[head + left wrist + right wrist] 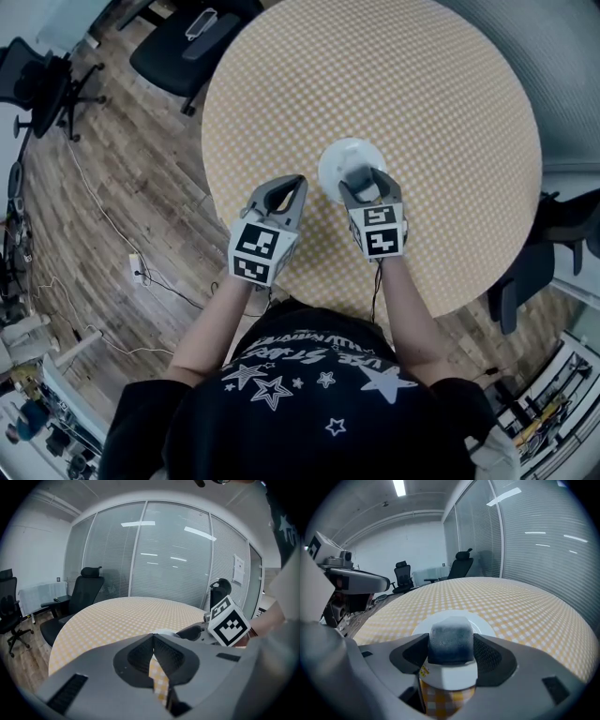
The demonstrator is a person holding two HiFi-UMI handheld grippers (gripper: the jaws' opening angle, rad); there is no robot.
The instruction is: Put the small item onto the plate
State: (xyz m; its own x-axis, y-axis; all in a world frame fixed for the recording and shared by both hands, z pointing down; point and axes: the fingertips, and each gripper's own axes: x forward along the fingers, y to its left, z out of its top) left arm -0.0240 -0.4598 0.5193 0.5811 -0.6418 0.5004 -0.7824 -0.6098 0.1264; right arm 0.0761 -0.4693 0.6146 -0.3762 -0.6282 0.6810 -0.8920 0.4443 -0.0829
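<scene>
A small white bottle with a dark blue-grey cap (450, 645) sits clamped between the jaws of my right gripper (451, 656), which is shut on it. The white plate (457, 620) lies on the checked table just beyond the bottle; in the head view the plate (343, 161) shows ahead of the right gripper (367, 185), whose tips reach over its near rim. My left gripper (281, 192) hovers to the left of the plate, shut with nothing in it. In the left gripper view its jaws (153, 654) meet over the tablecloth.
The round table (450, 112) has a yellow-and-white checked cloth. Black office chairs (192, 42) stand on the wooden floor at its far left, another dark chair (530, 272) at the right. Cables trail across the floor at the left. A glass wall with blinds (159, 559) backs the table.
</scene>
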